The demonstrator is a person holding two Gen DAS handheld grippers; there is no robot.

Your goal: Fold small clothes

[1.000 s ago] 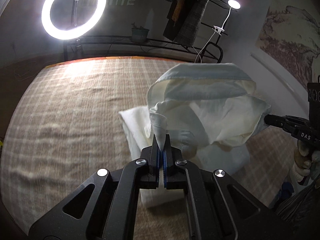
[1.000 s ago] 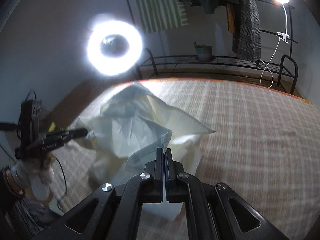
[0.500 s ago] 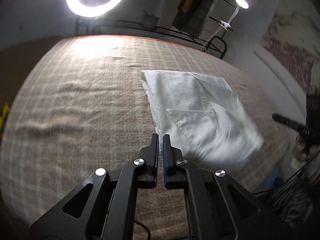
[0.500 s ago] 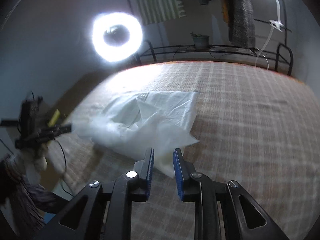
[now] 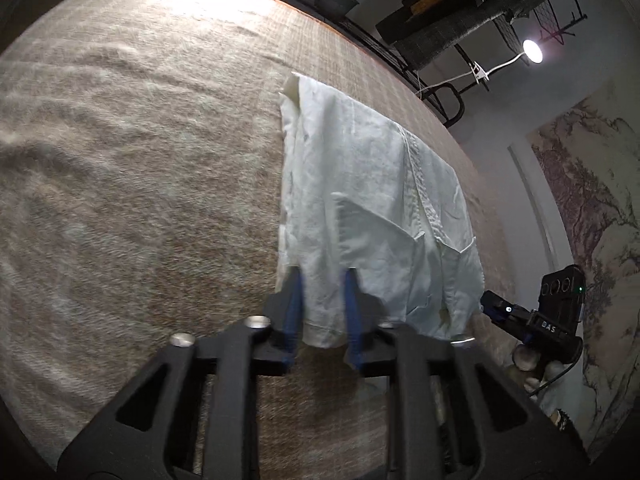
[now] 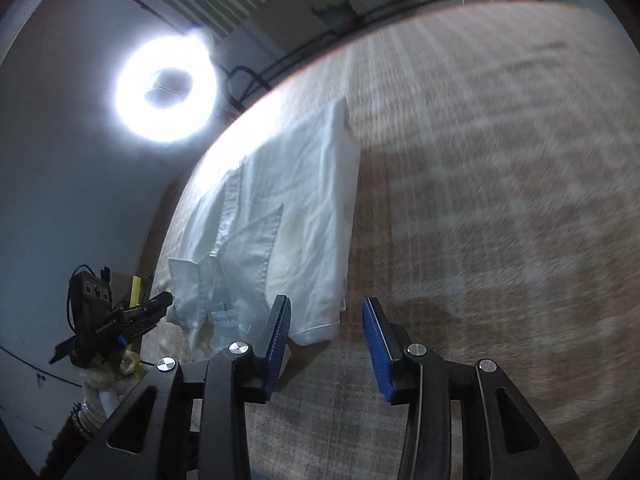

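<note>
Standing apart, the 2 blue pads of the left gripper have just been opening over the near hem of the white shirt, gripping nothing. Likewise the right gripper, tilted downward, gapes wider. Bare checked bedspread flanks the flat, folded shirt.

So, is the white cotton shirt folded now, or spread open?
Folded. The white cotton shirt lies flat on the checked brown cloth as a narrow strip, one panel doubled over its front.
</note>
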